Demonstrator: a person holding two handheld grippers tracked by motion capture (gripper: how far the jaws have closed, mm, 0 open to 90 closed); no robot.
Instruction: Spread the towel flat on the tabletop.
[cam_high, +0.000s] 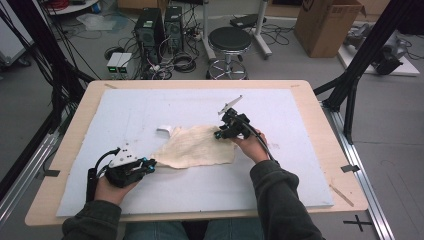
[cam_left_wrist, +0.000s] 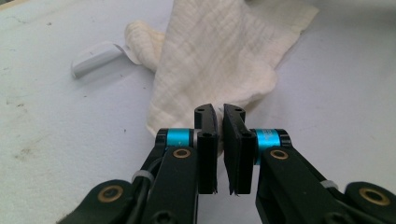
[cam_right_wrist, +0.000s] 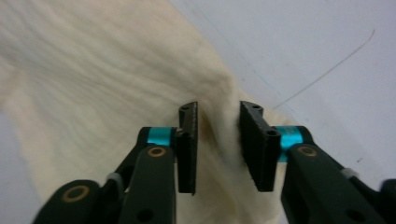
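Note:
A cream cloth (cam_high: 195, 147) lies rumpled on the pale blue mat (cam_high: 200, 187). My left gripper (cam_high: 150, 164) is at the cloth's near left corner. In the left gripper view the jaws (cam_left_wrist: 219, 112) stand almost together, pinching the edge of the cloth (cam_left_wrist: 219, 51) at their tips. My right gripper (cam_high: 220, 134) is over the cloth's far right corner. In the right gripper view its jaws (cam_right_wrist: 218, 112) are apart, and a ridge of the cloth (cam_right_wrist: 93, 70) rises between them without being pressed.
A small white curled tag (cam_high: 165, 129) (cam_left_wrist: 95, 58) lies just beyond the cloth's far left corner. The mat sits on a wooden table (cam_high: 75, 145). Beyond it on the floor stand a black stool (cam_high: 229, 40), computer towers (cam_high: 150, 27) and a cardboard box (cam_high: 325, 25).

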